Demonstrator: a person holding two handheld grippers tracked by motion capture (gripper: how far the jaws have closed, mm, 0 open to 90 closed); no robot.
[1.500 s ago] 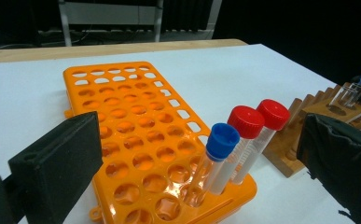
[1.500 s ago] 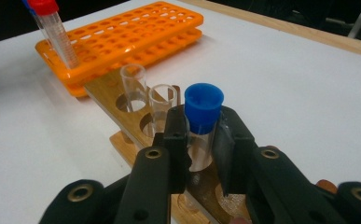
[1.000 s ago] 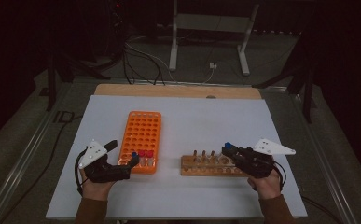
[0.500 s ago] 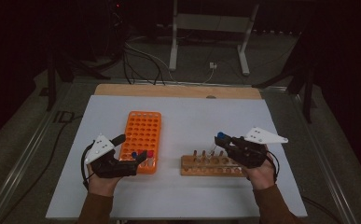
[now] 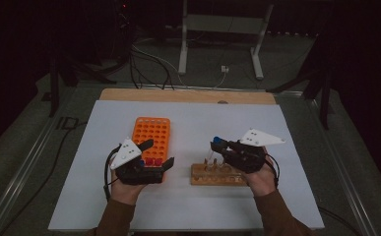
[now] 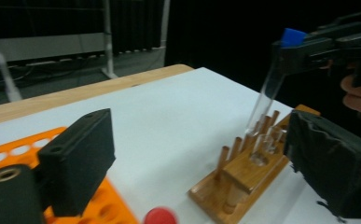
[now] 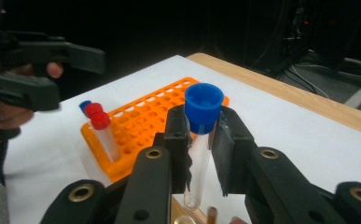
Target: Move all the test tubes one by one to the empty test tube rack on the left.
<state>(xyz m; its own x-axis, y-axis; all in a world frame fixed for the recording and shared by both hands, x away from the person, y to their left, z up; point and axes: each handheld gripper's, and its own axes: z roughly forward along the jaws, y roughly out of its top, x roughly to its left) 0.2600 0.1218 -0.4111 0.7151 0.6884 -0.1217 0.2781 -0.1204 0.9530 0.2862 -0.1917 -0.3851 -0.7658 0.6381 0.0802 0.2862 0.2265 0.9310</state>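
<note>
Your right gripper [image 7: 200,154], clamped on the blue-capped test tube [image 7: 198,140], has lifted it above the wooden rack [image 5: 217,174]; your left gripper [image 5: 159,153] stays apart beside the orange rack [image 5: 151,132], ready for transfer.

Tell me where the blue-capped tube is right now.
The blue-capped tube is clamped in the right gripper, lifted above the wooden rack, right of the orange rack.

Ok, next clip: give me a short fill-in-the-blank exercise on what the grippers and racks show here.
1. The right gripper is shut on a clear tube with a ____ cap.
2. That tube hangs over the ____ rack, which has pegs.
3. The left gripper, jaws apart, is at the near end of the ____ rack.
4. The capped tubes standing in that rack mostly have ____ caps.

Missing words: blue; wooden; orange; red
</note>
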